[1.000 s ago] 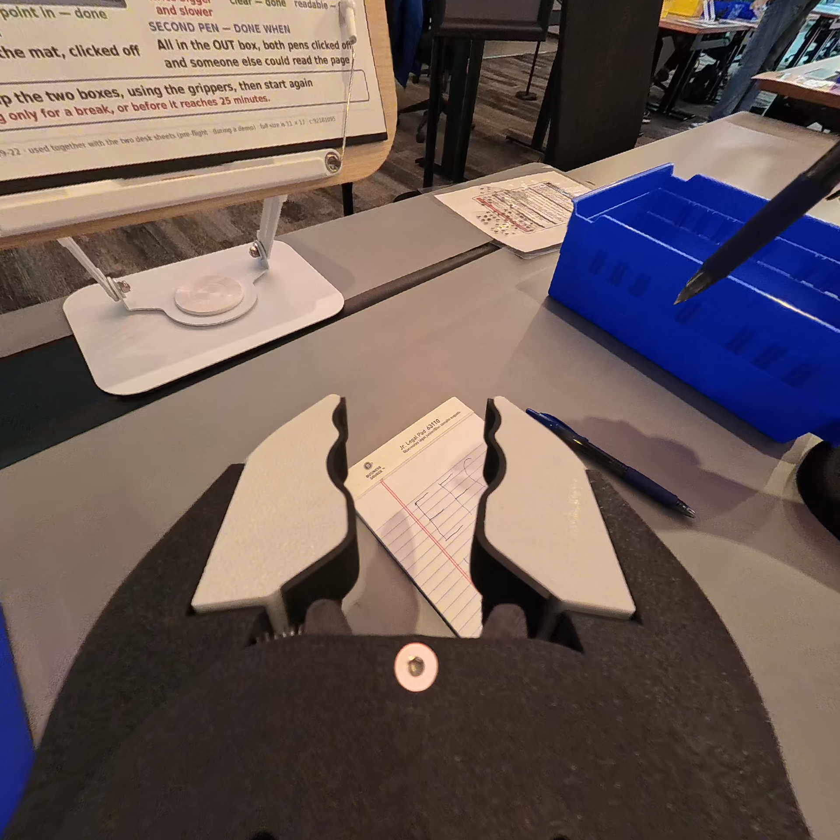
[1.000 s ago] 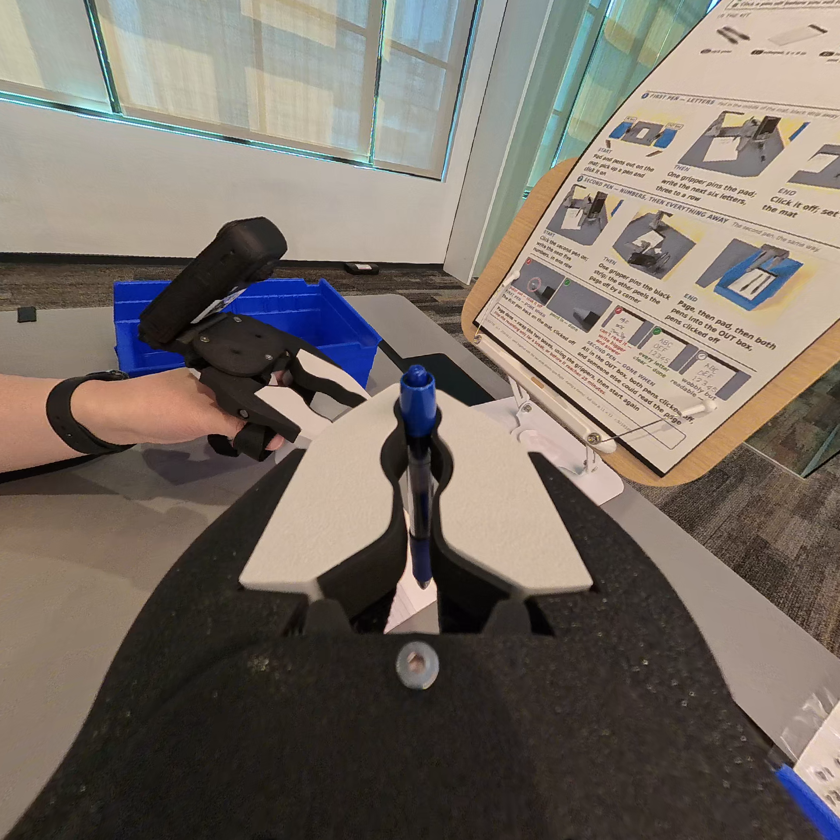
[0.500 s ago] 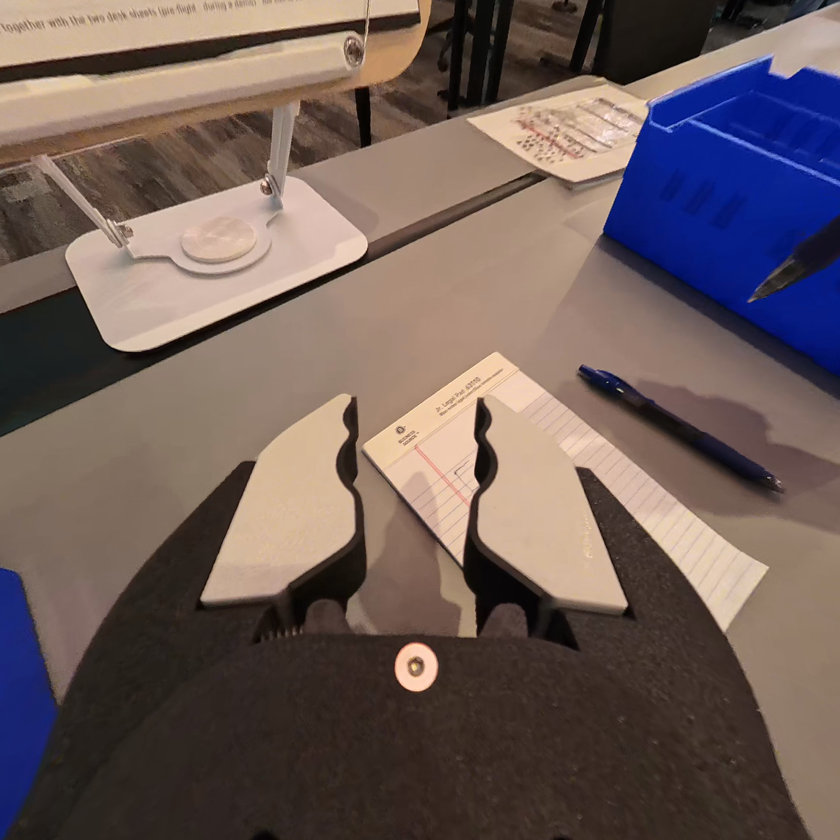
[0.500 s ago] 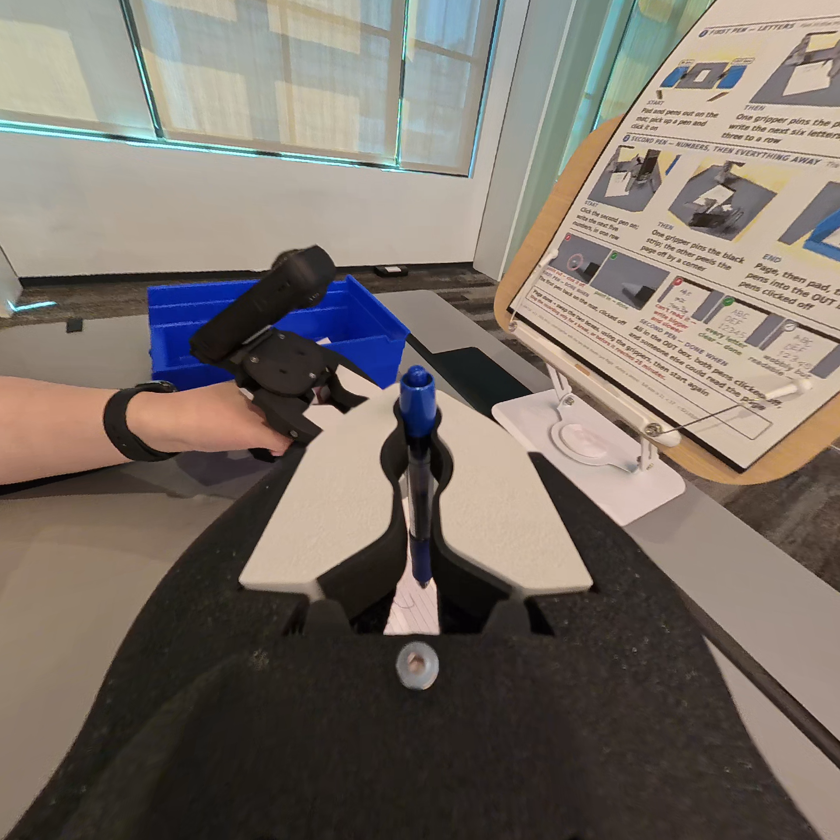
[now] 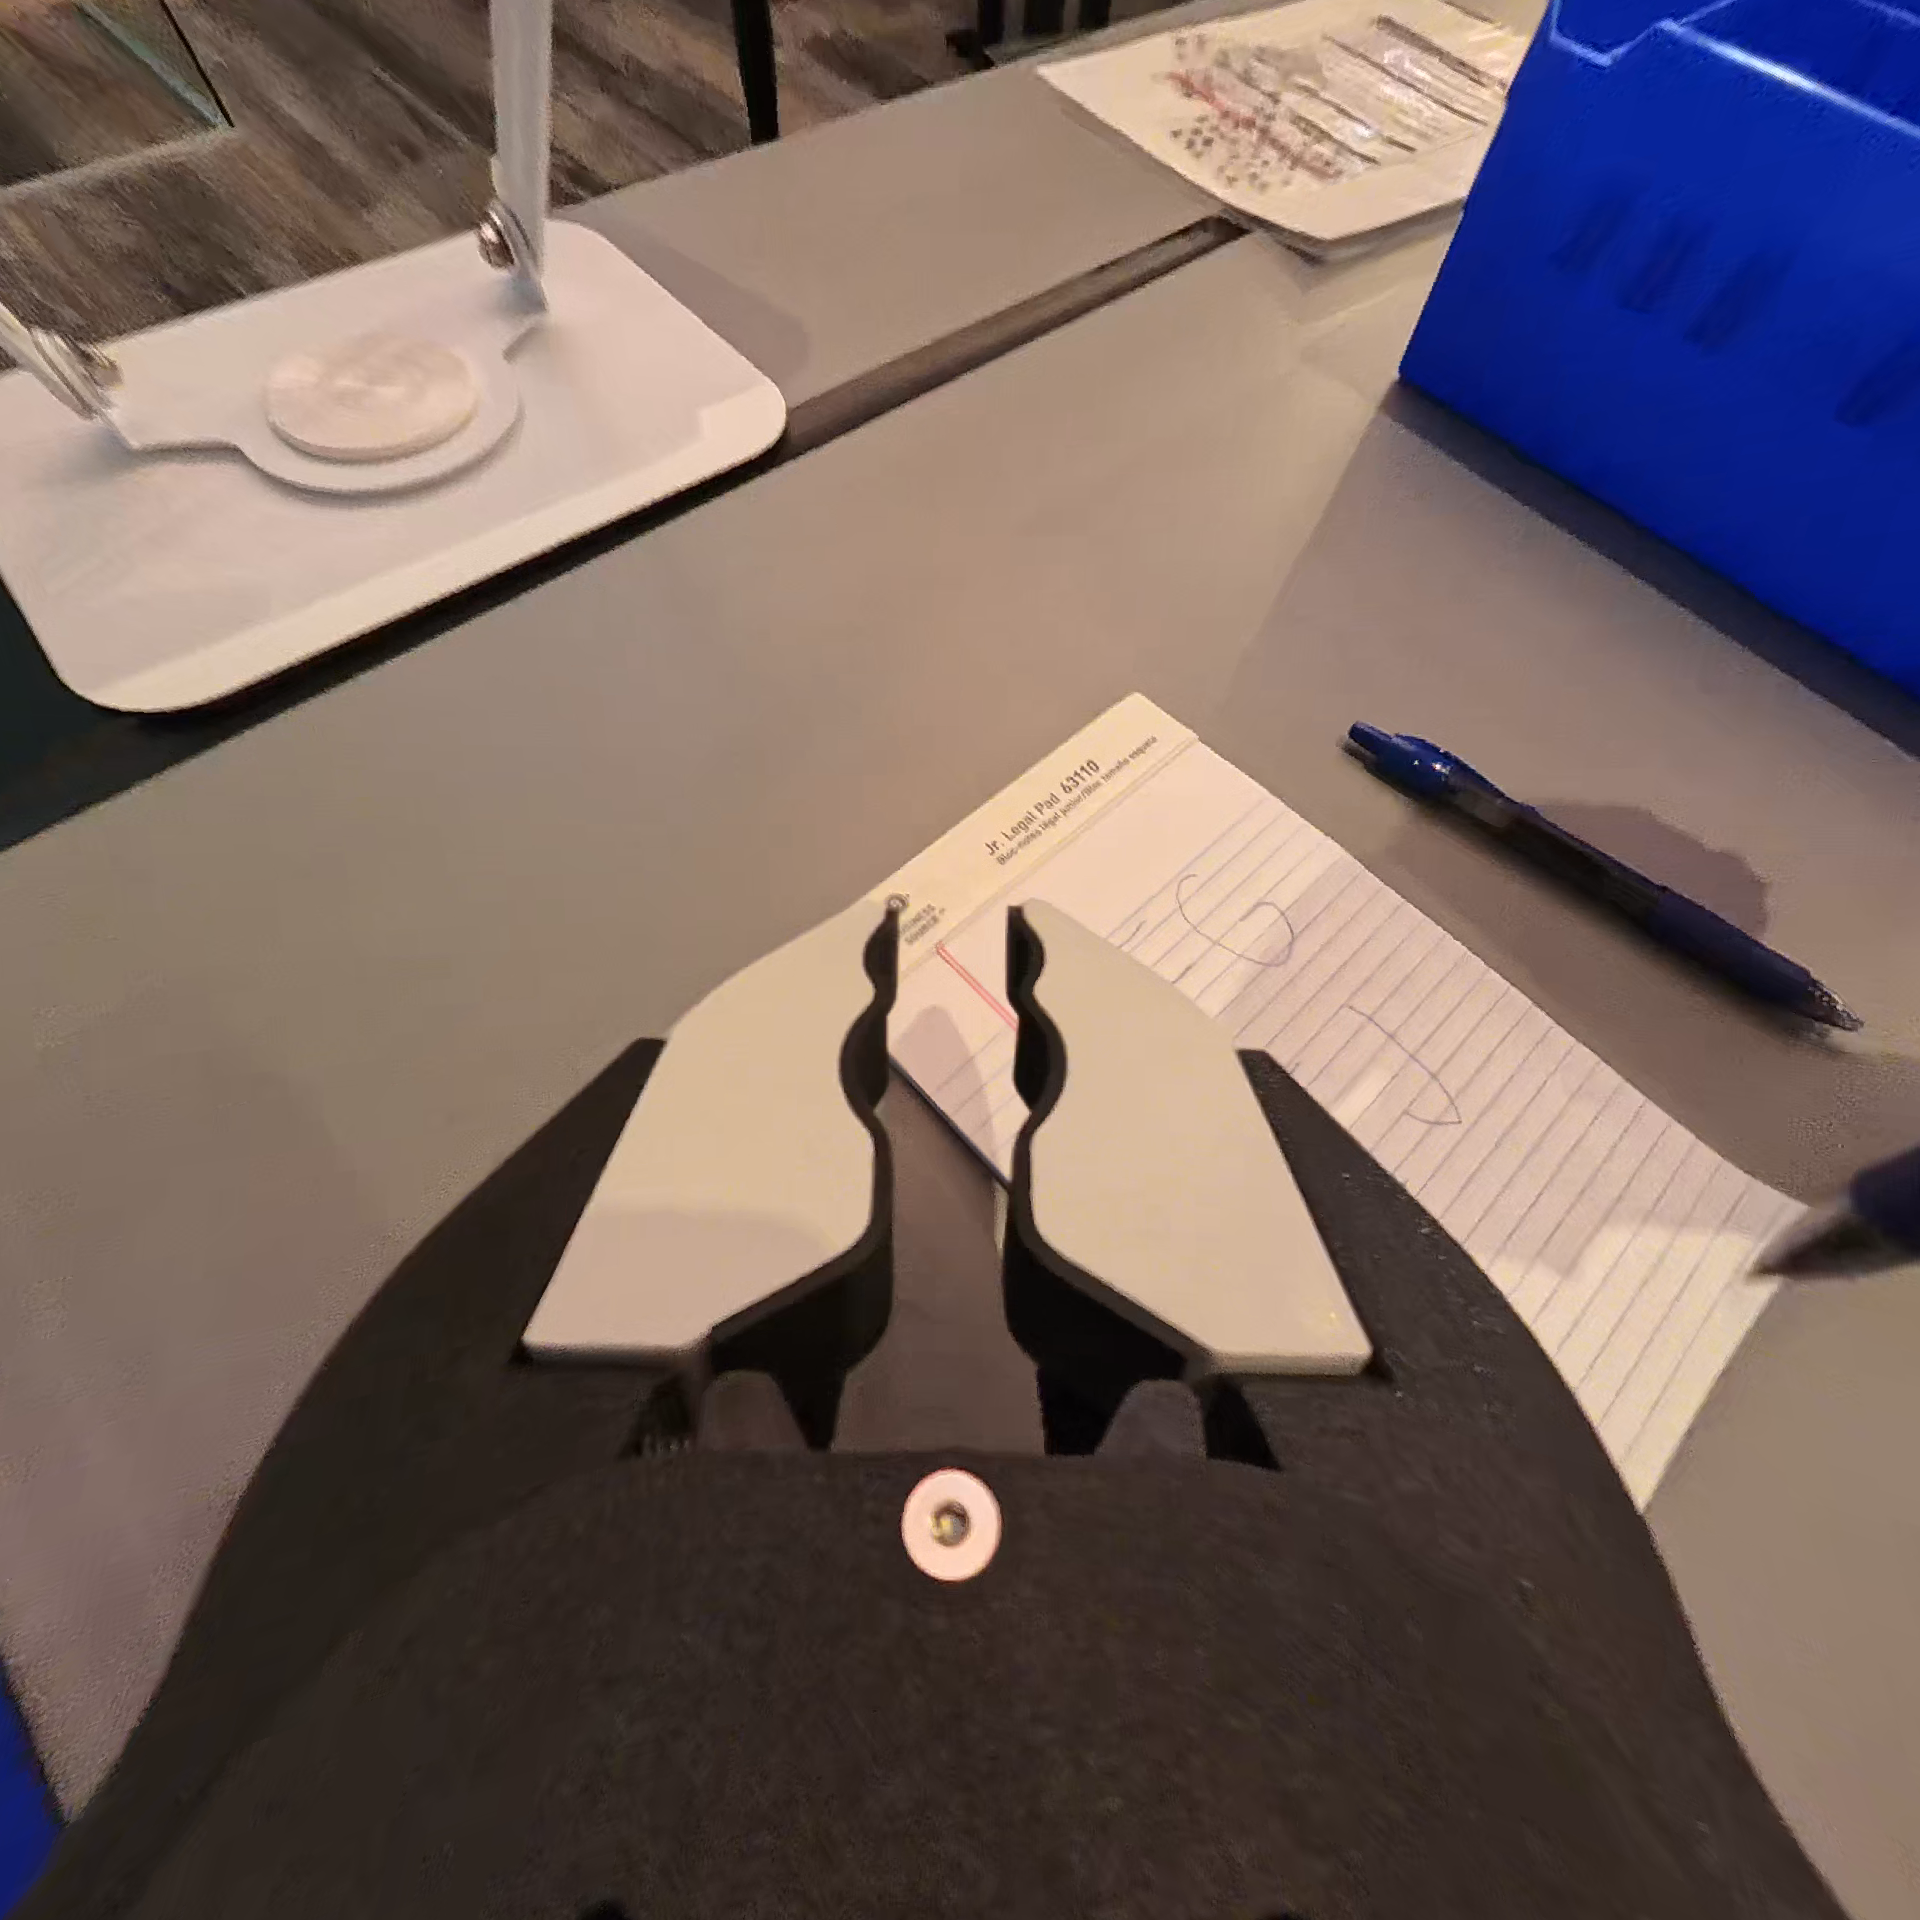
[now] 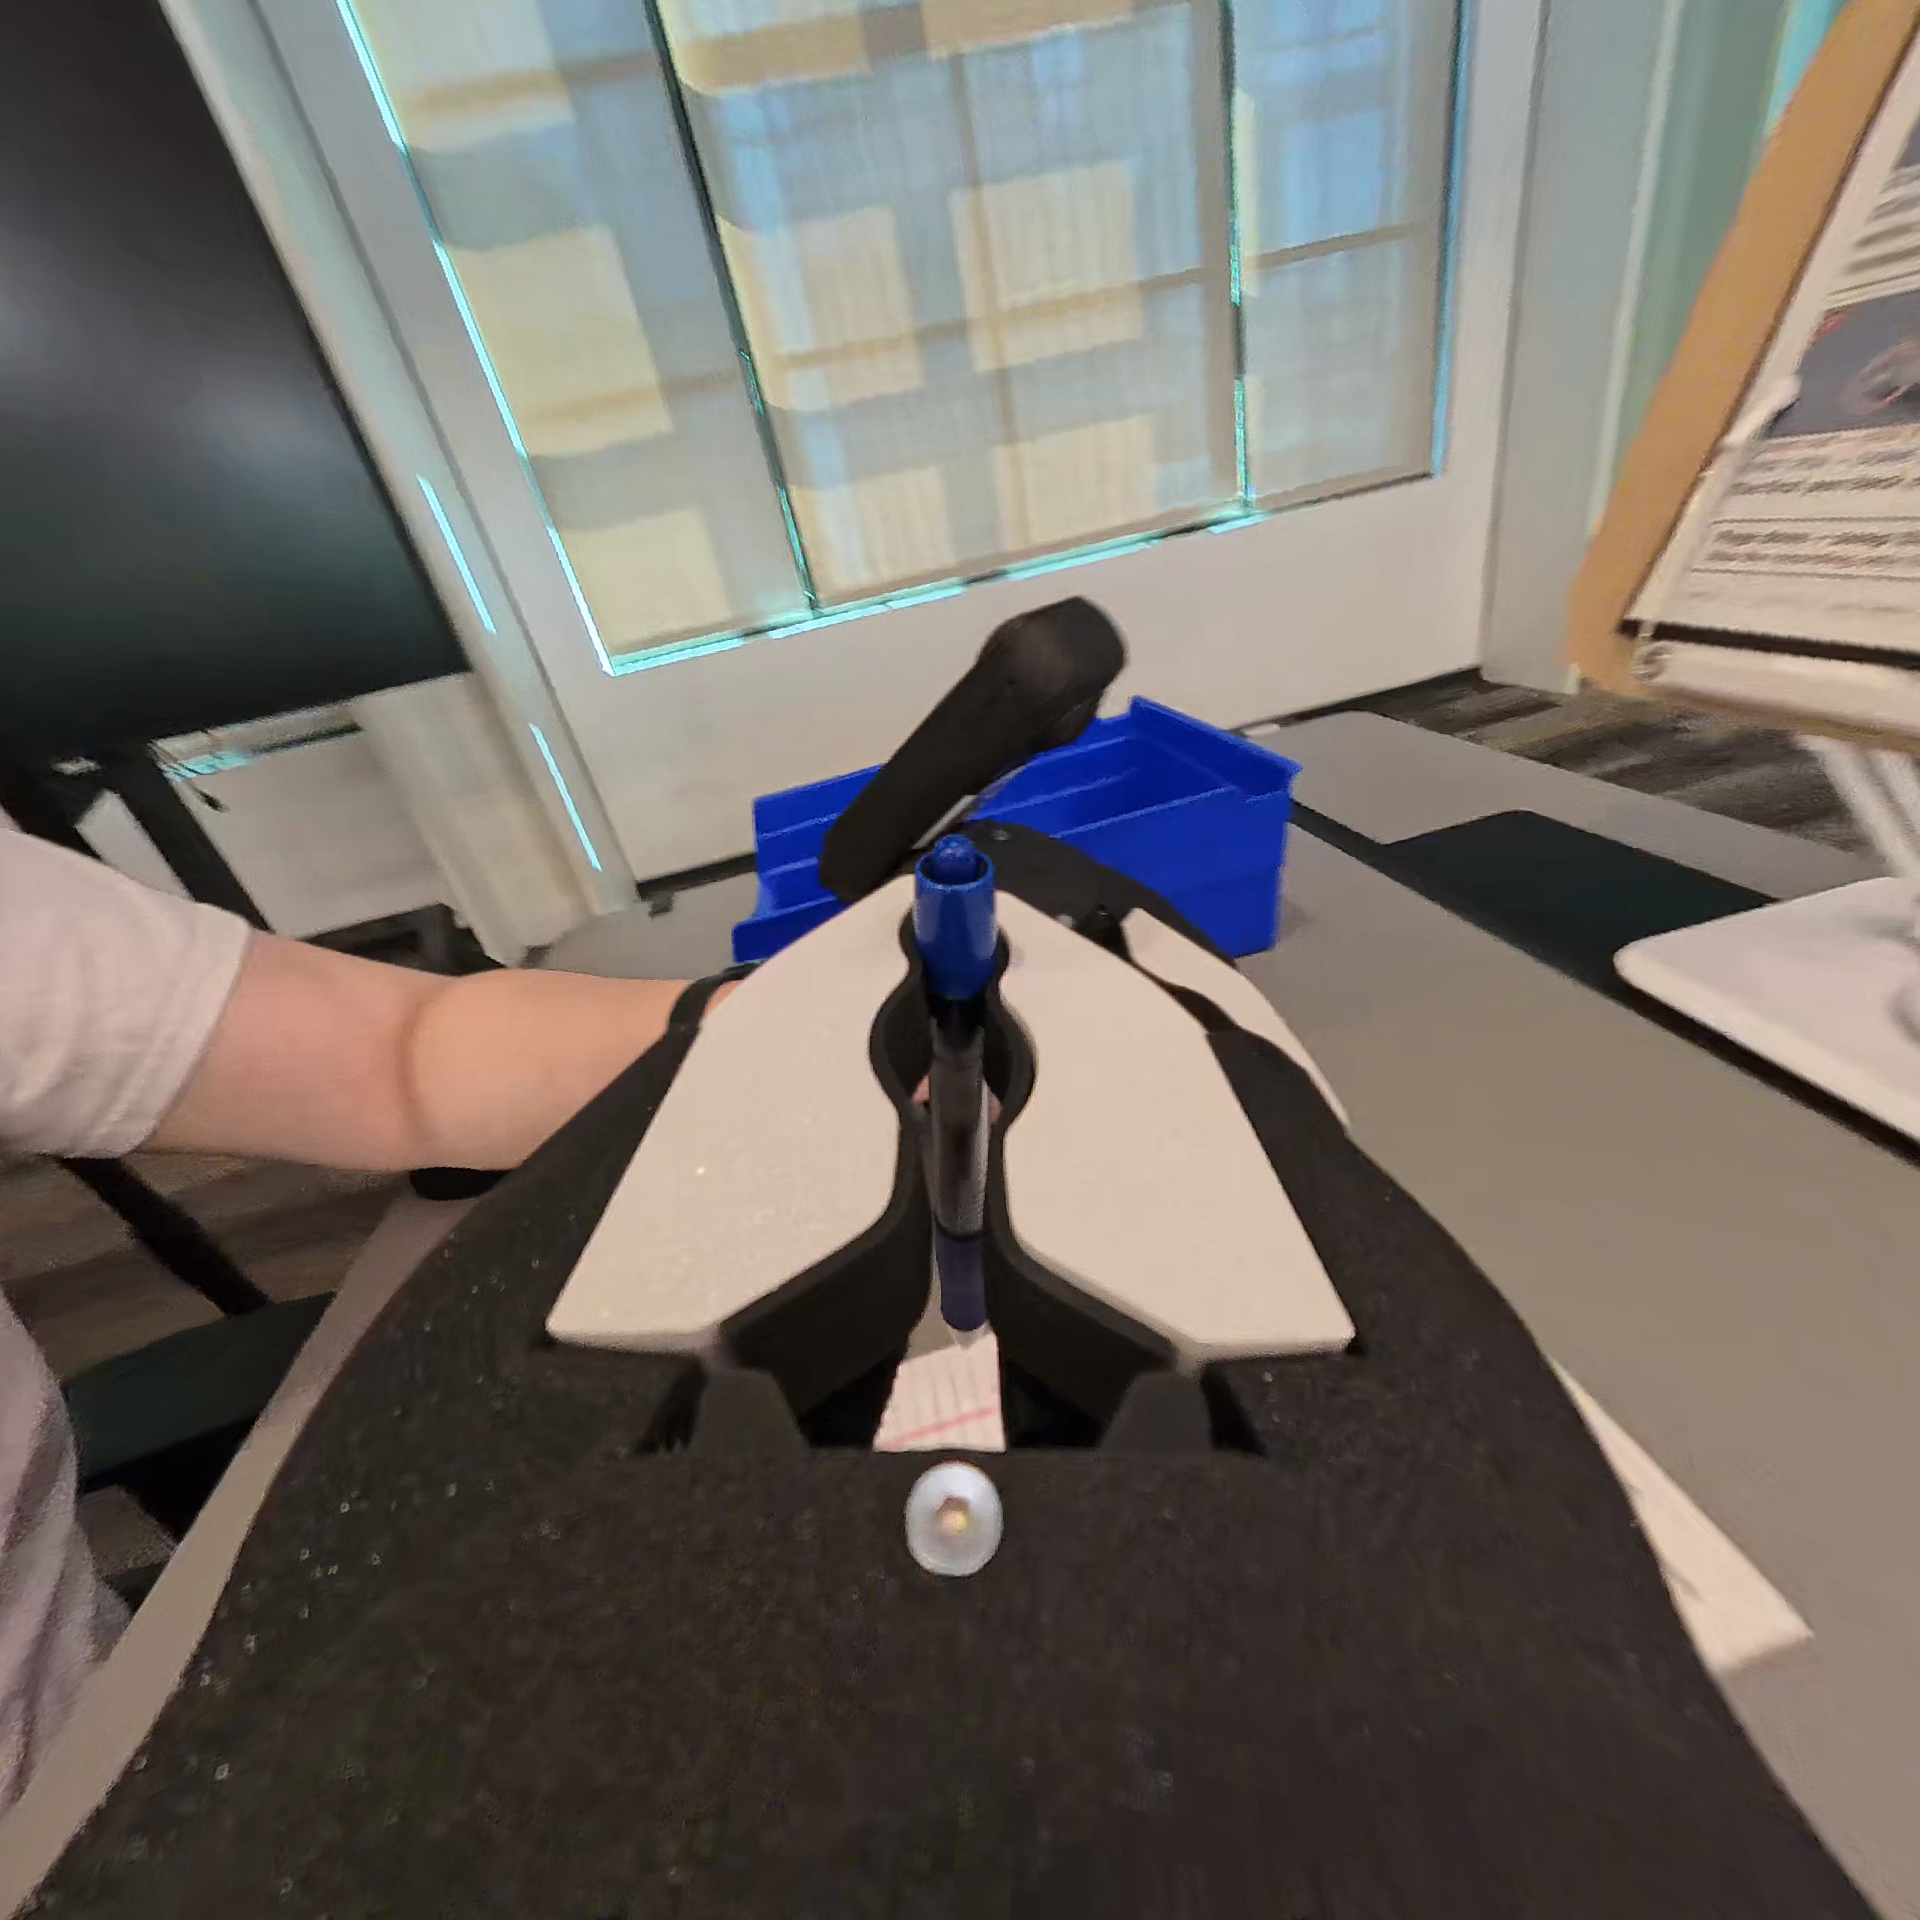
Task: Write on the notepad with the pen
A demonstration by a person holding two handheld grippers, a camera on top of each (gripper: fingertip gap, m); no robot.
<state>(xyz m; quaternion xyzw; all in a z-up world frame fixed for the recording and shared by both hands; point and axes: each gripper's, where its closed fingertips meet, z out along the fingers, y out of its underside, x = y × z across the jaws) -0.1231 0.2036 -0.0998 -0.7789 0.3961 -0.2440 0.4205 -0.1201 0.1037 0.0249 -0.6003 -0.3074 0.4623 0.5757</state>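
Note:
The white lined notepad [image 5: 1351,1039] lies on the grey table with a few blue pen marks on it. My left gripper [image 5: 954,916] is empty, its jaws a narrow gap apart, low over the pad's top left corner. My right gripper [image 6: 956,935] is shut on a blue pen [image 6: 956,1091], held upright with its tip down. The tip shows in the left wrist view [image 5: 1829,1231] just above the pad's near right corner. A strip of the pad [image 6: 945,1397] shows under the pen. The left gripper [image 6: 977,748] stands just beyond the right one.
A second blue pen [image 5: 1600,883] lies on the table right of the pad. A blue bin [image 5: 1714,312] stands at the far right, another blue bin [image 6: 1143,821] behind the left gripper. The white stand base [image 5: 364,436] is far left. A person's forearm [image 6: 416,1049] reaches in. There is about 15 centimetres between the tips of the two grippers.
My left gripper has dropped lower over the pad's top left corner and its jaws have narrowed. My right gripper has brought the pen tip down to the pad's near right corner.

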